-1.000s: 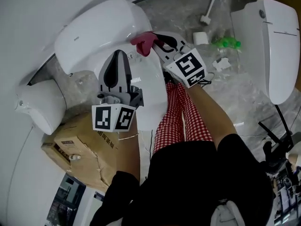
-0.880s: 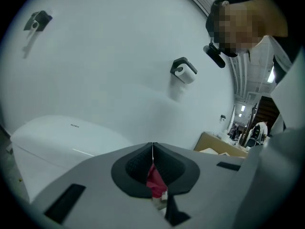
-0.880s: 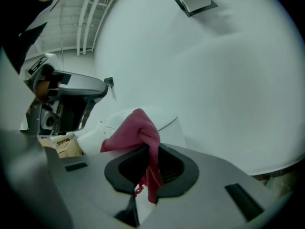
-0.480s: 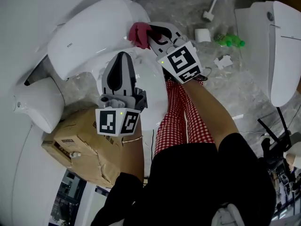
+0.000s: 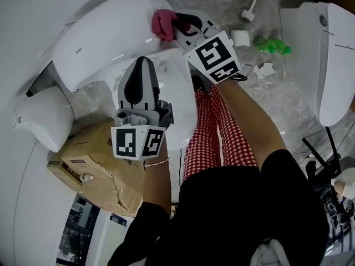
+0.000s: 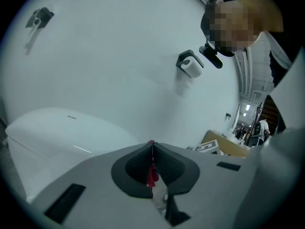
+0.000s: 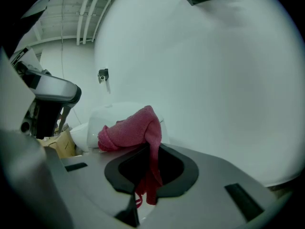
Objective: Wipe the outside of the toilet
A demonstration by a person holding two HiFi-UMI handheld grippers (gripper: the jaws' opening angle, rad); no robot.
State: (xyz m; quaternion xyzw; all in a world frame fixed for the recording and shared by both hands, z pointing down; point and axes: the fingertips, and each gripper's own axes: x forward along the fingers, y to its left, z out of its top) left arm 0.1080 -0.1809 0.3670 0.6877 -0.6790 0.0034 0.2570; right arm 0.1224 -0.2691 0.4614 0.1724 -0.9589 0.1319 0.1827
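Head view: the toilet (image 5: 178,101) stands with its long axis running from the wall down toward the person, its rounded front toward the red-checked trousers (image 5: 213,134). It is smooth, glossy white ceramic, and the lid is down. Its oblong tank (image 5: 102,35) lies crosswise, from lower left to upper right. The left tool (image 5: 143,62) lies along the lid, pointing at the tank. The right tool (image 5: 178,25) reaches to the tank's right end and pinches one bunched pink cloth (image 5: 162,24) that rests against the tank's edge. Two more white ceramic fixtures stand apart, one at the right edge (image 5: 327,54) and one at the left (image 5: 43,118). One creased cardboard box (image 5: 94,168) sits beside the toilet. On the mottled grey floor (image 5: 277,110) lie one paper roll (image 5: 239,37) and one green bottle (image 5: 272,44).

Left gripper view: the left tool (image 6: 152,147) has its grey jaws pressed together, with nothing clearly between them. A thin red streak shows at the seam, and I cannot tell what it is. Beyond the jaws are the white tank (image 6: 62,132) and a bare wall with one paper holder (image 6: 190,66).

Right gripper view: the right tool (image 7: 153,151) is clamped on the cloth (image 7: 131,128), a soft, coarse-woven fabric. It bunches up over the left jaw, and a tail hangs down through the gap. White ceramic (image 7: 102,116) shows behind it.
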